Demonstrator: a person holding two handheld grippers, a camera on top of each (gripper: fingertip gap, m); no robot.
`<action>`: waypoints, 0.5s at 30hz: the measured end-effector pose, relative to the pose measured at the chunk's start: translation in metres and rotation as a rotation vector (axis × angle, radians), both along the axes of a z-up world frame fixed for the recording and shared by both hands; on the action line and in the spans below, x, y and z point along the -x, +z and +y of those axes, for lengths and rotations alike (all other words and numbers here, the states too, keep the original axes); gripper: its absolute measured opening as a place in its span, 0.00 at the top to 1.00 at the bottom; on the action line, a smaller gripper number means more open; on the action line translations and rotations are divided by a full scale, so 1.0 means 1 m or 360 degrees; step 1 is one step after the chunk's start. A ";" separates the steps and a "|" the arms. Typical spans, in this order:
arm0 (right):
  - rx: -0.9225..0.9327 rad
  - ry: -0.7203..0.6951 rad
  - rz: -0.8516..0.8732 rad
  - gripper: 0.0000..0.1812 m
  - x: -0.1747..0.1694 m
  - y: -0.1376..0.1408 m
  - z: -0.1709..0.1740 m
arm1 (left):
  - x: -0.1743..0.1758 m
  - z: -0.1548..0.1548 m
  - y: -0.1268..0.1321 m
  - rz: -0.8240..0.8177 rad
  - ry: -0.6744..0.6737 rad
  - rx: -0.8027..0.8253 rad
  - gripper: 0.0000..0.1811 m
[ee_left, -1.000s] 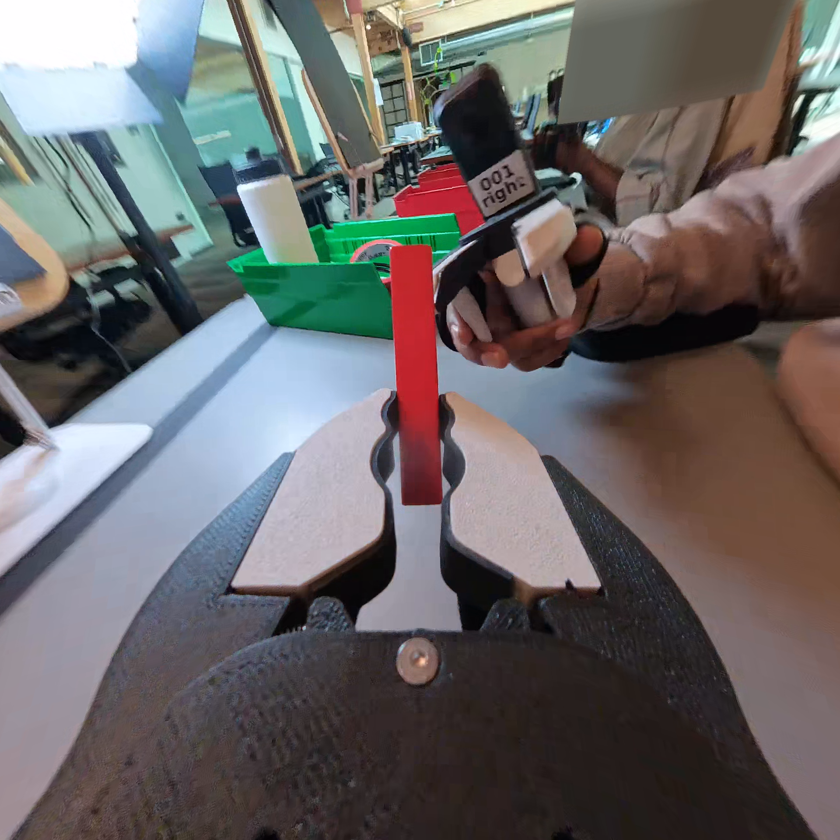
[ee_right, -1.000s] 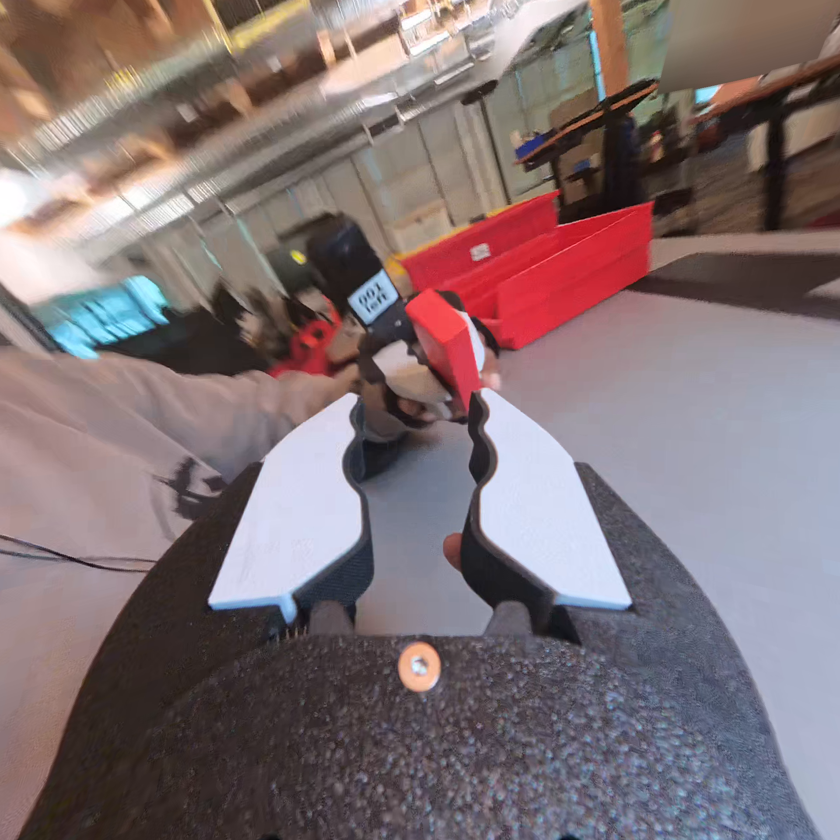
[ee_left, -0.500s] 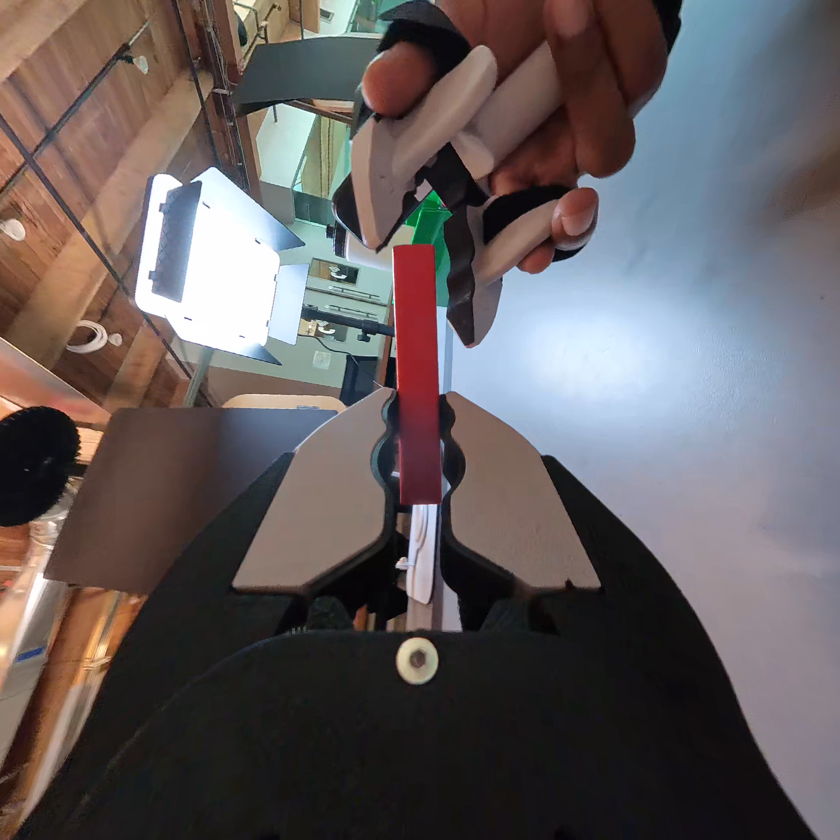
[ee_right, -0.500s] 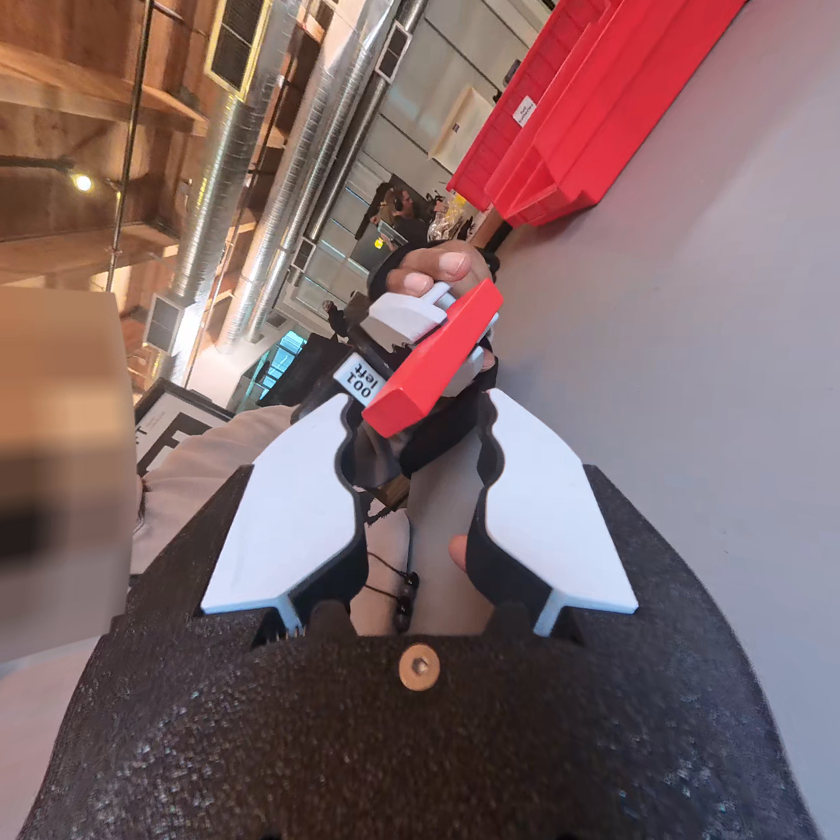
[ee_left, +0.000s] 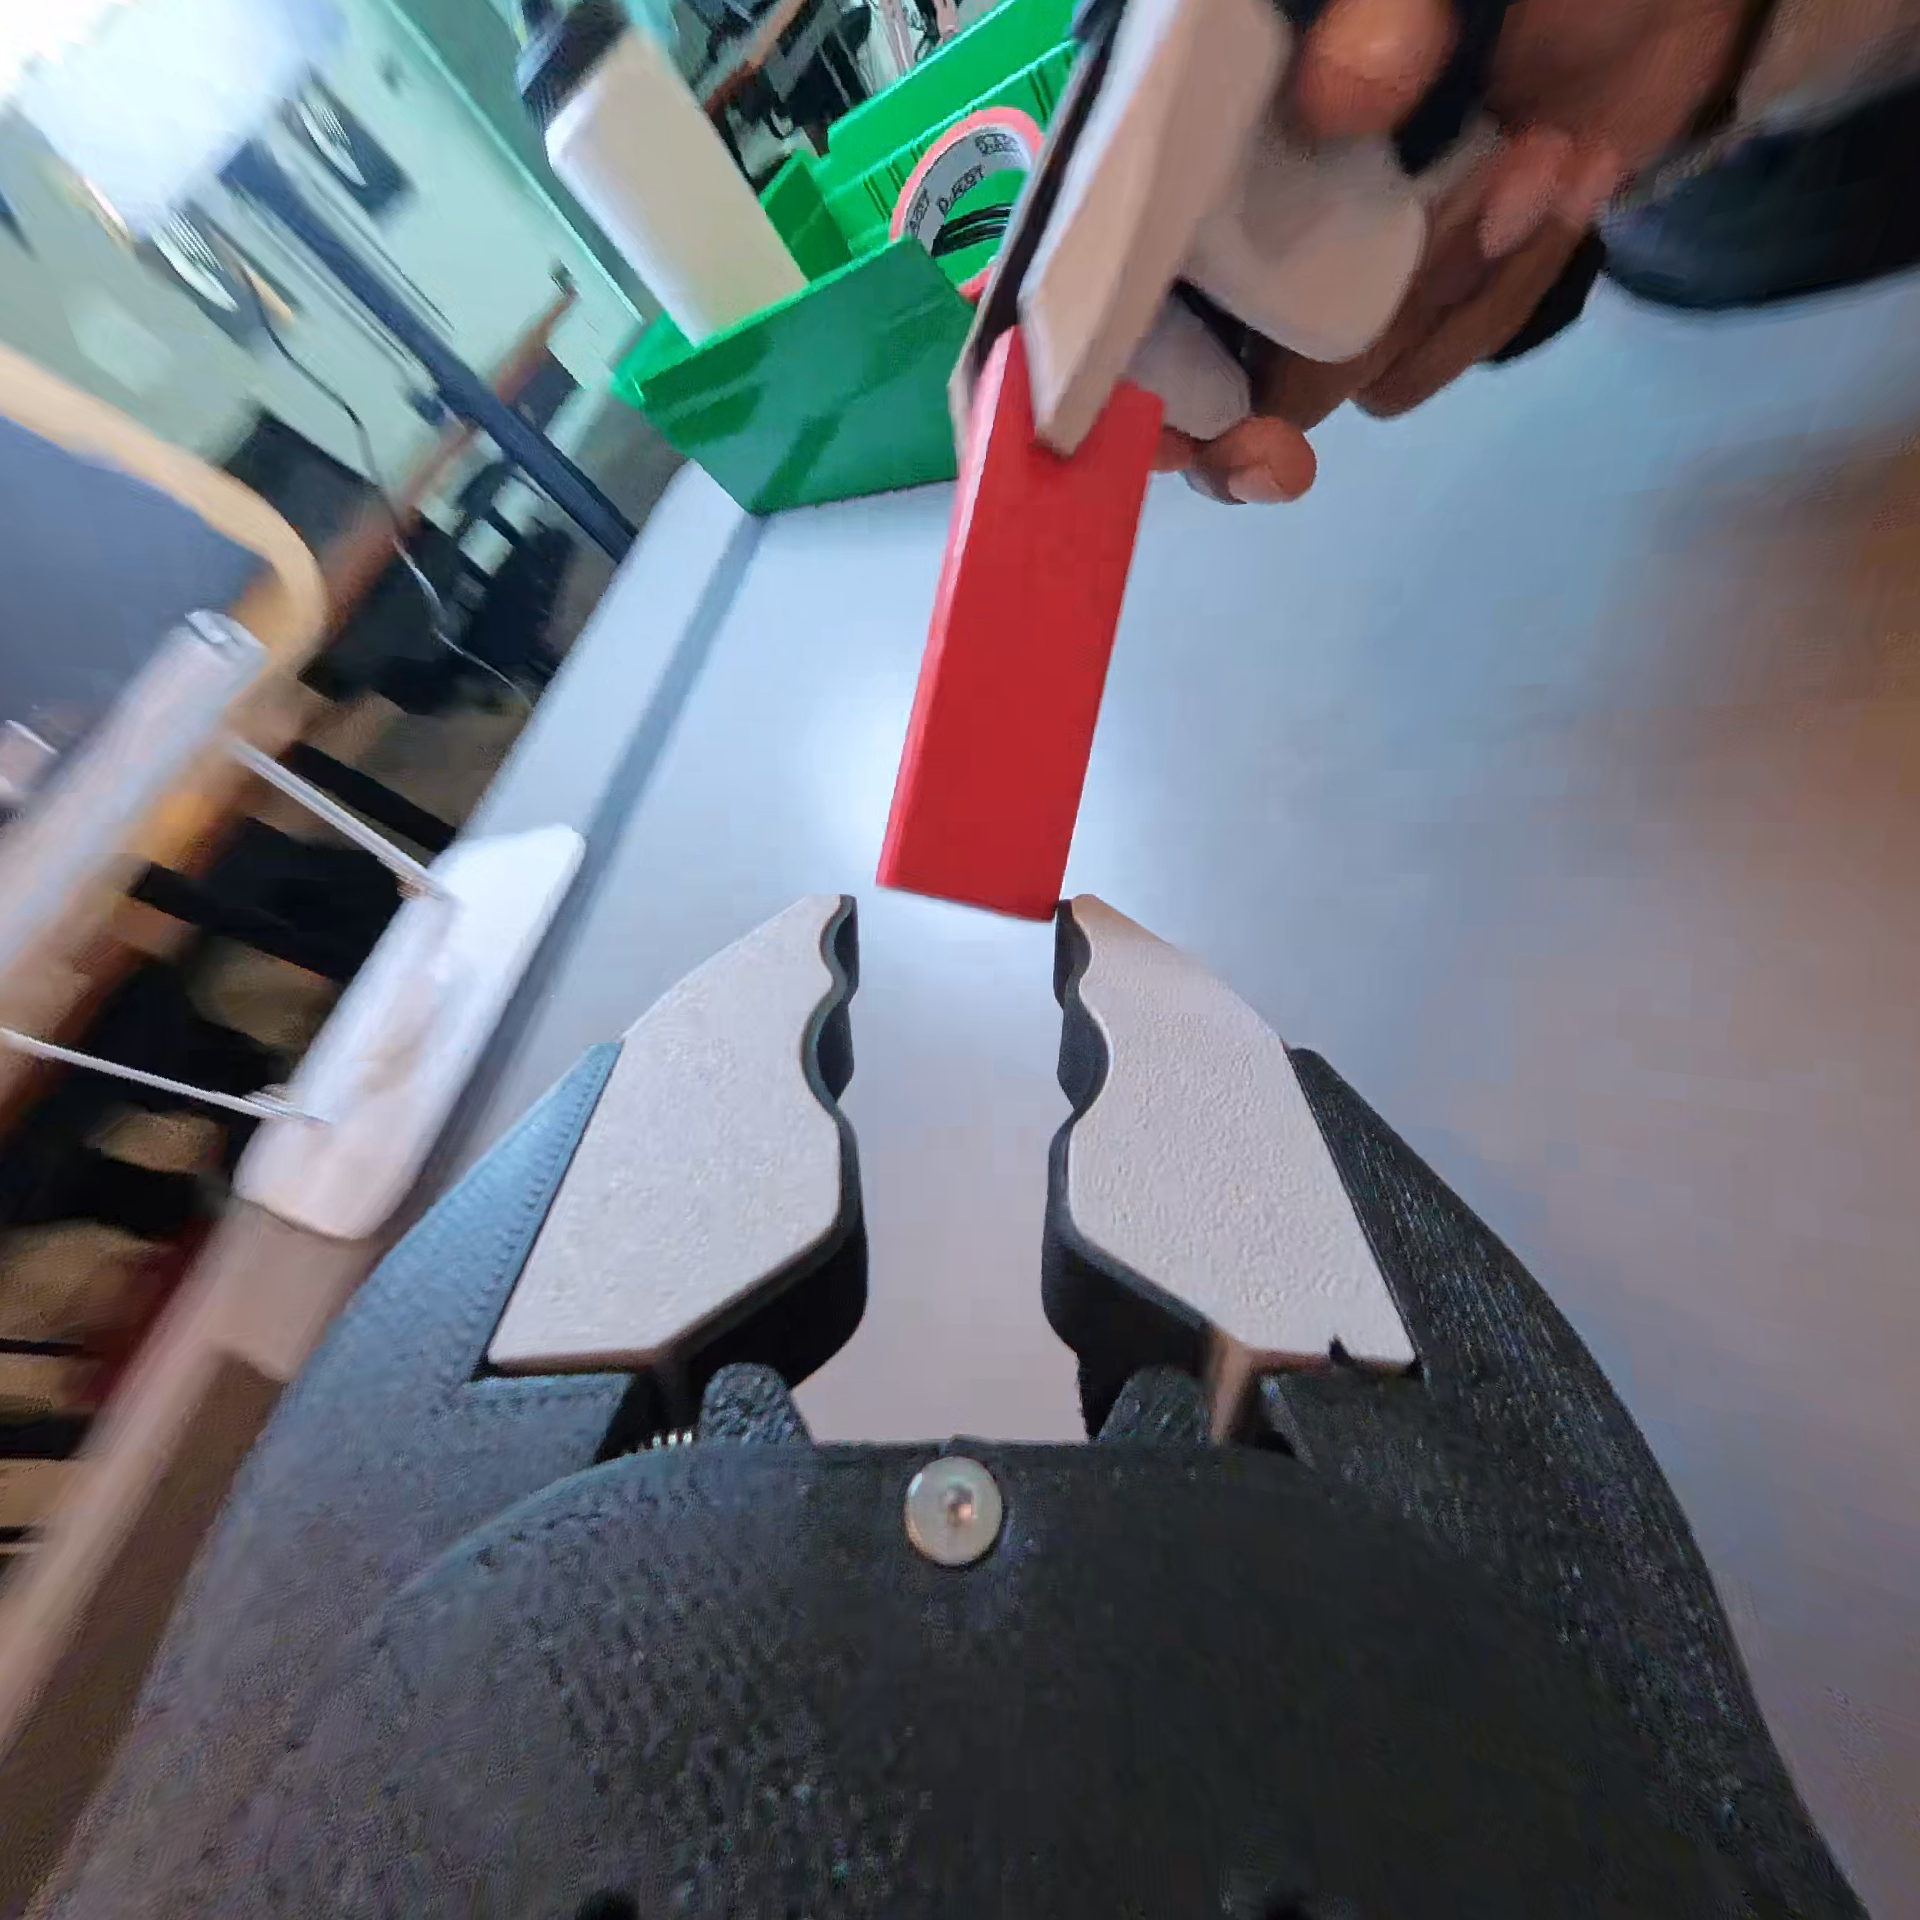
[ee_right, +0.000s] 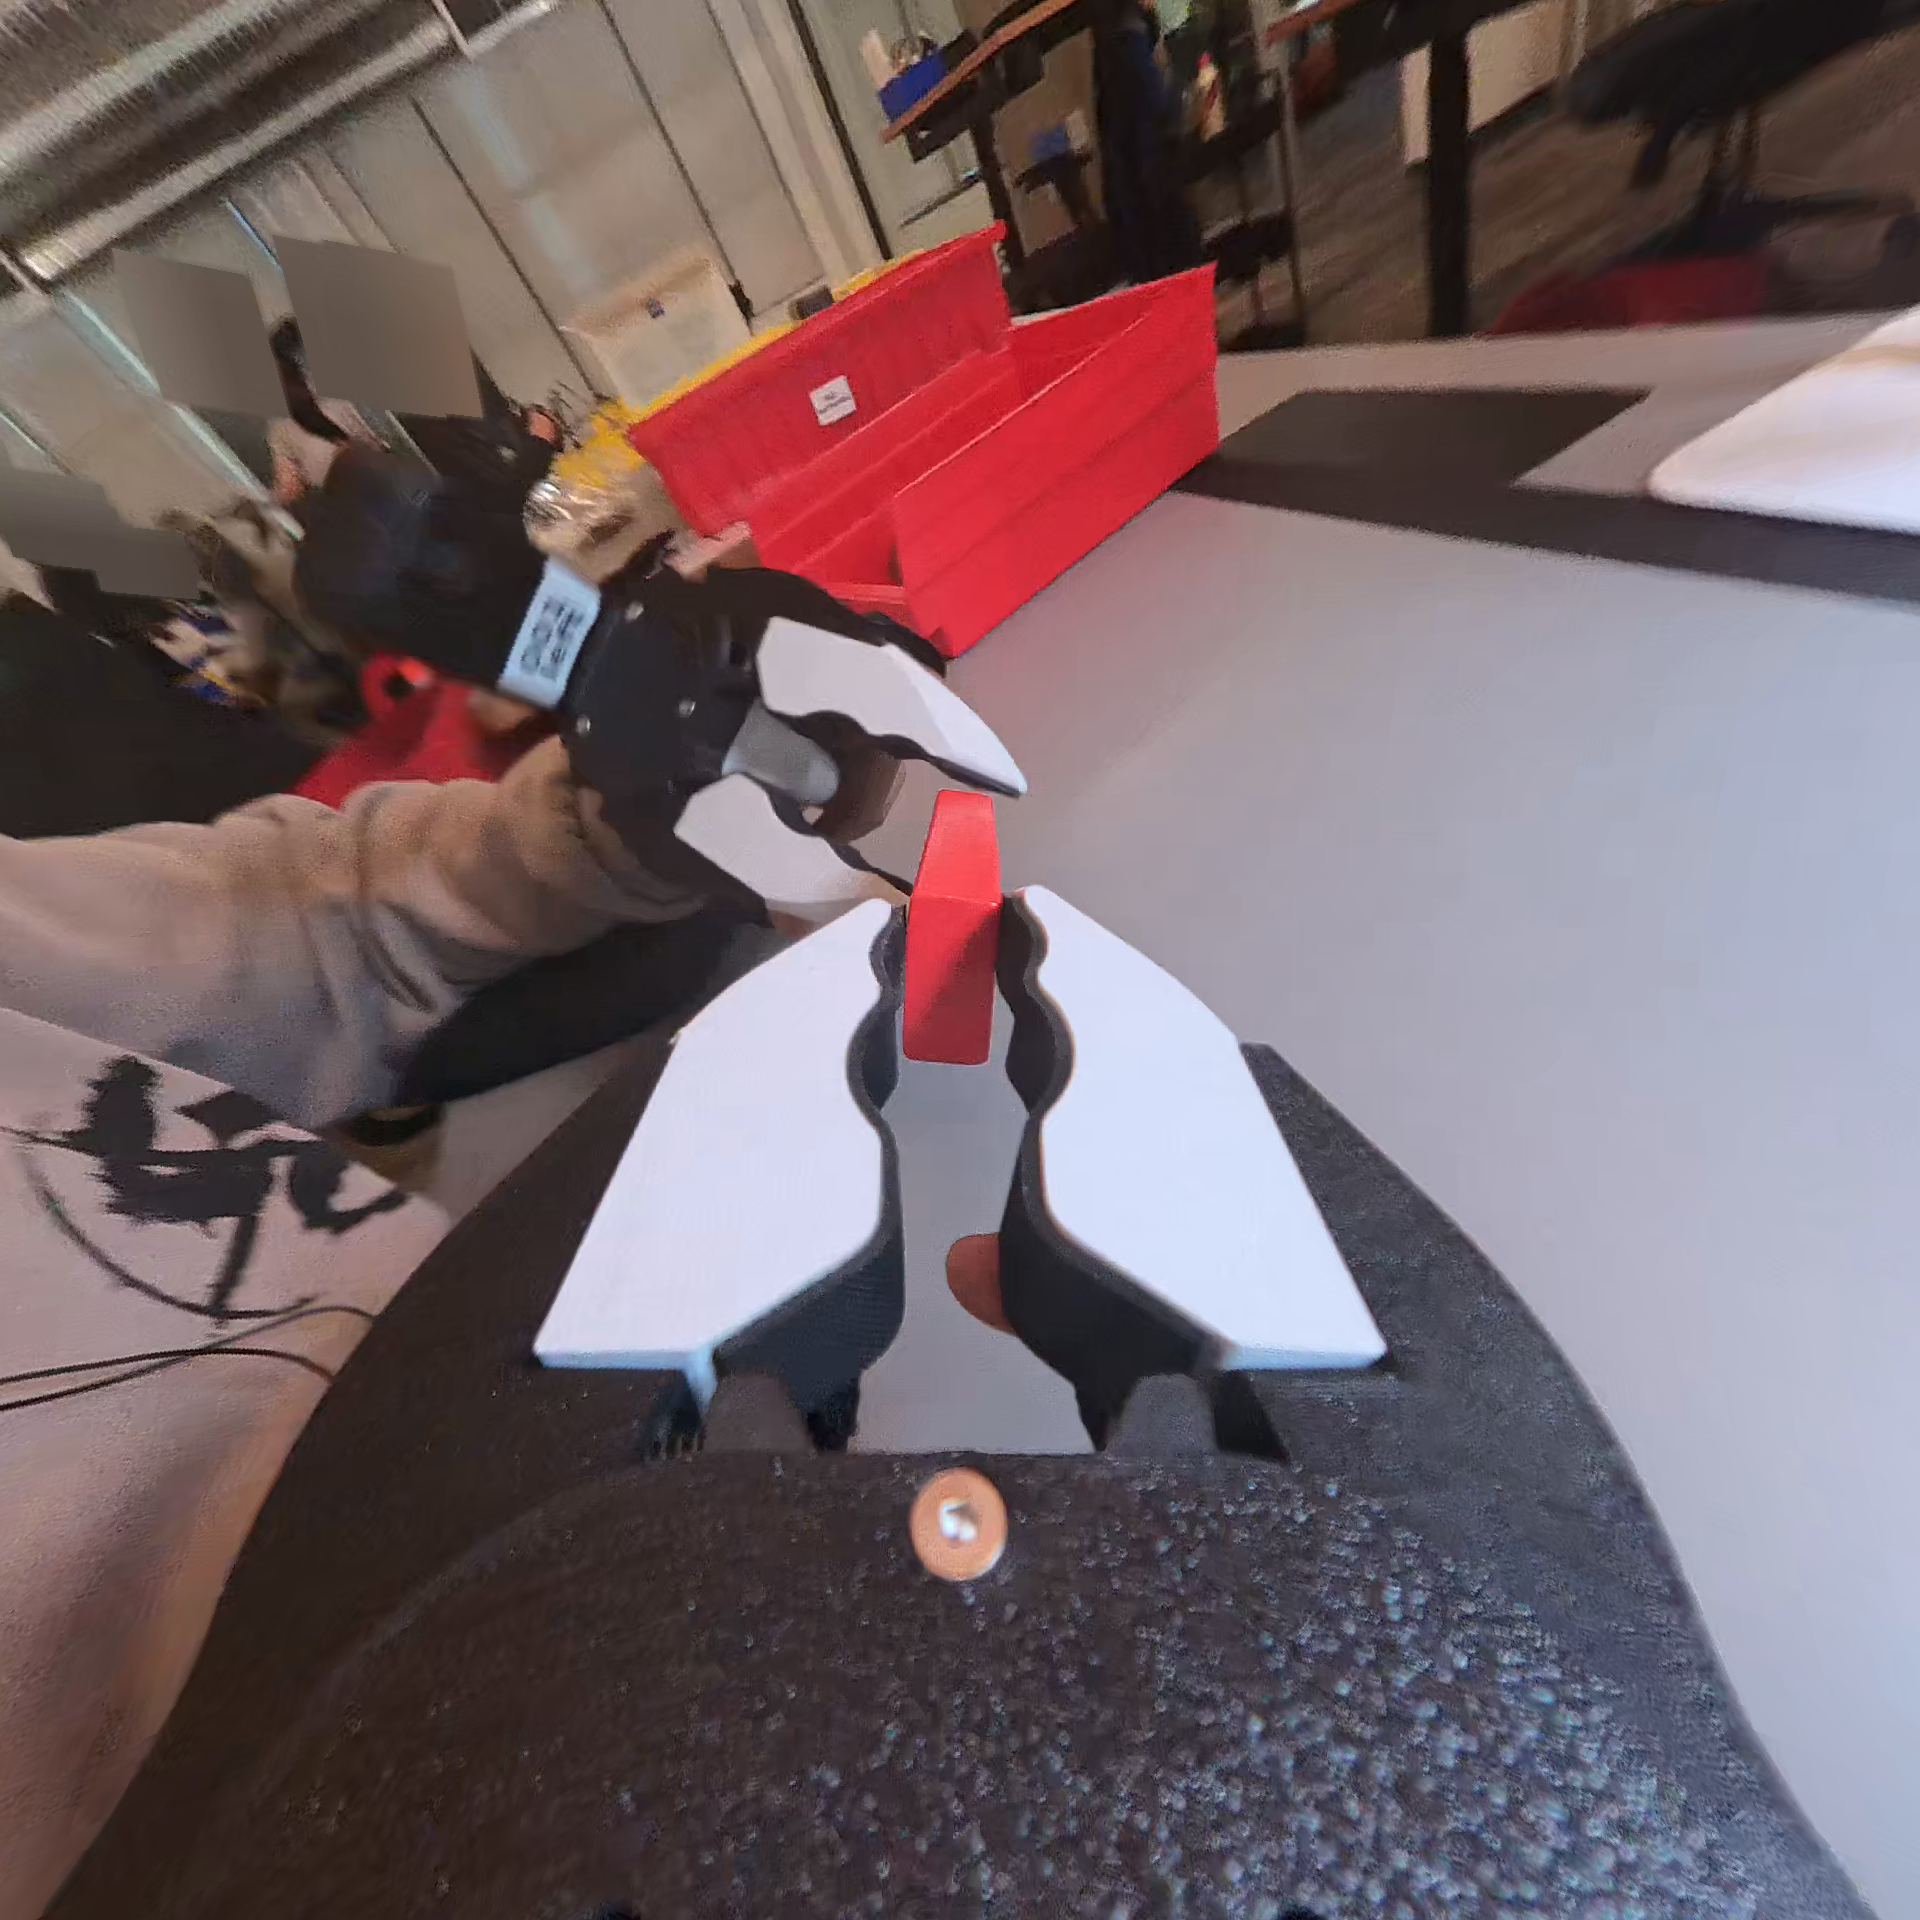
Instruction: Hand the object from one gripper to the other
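Desk: grey, bare around the work; green bin and red bins at its far edges, open workshop beyond.

Red block: long, flat, off the desk; long axis runs from one tool toward the other.

Right hand-held gripper: pinching one end of the block.

Left hand-held gripper: spread, empty; block's free end just ahead of its tips, apparently clear. Handover looks done.
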State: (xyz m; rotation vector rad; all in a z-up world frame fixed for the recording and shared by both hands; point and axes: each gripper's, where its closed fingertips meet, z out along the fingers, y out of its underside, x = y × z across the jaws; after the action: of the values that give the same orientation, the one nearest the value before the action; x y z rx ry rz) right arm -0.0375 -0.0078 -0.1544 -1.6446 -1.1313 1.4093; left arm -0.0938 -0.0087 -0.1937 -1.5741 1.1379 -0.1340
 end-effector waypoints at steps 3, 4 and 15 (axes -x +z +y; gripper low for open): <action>-0.0430 -0.0154 -0.0031 0.91 -0.002 0.007 0.005 | -0.003 -0.002 0.001 -0.0590 -0.0054 0.0607 0.77; -0.0630 -0.0212 -0.0045 0.91 -0.002 0.010 0.006 | -0.007 -0.003 0.007 -0.0872 -0.0093 0.0847 0.77; -0.2051 -0.0511 0.0098 0.91 0.007 0.035 -0.030 | -0.028 -0.011 0.070 -0.2159 -0.0453 0.1500 0.77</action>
State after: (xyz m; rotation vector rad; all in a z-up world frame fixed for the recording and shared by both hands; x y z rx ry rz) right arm -0.0443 -0.0380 -0.1195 -0.7518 -1.2334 0.2929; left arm -0.0660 -0.0196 -0.1237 -1.4984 0.1162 -1.8211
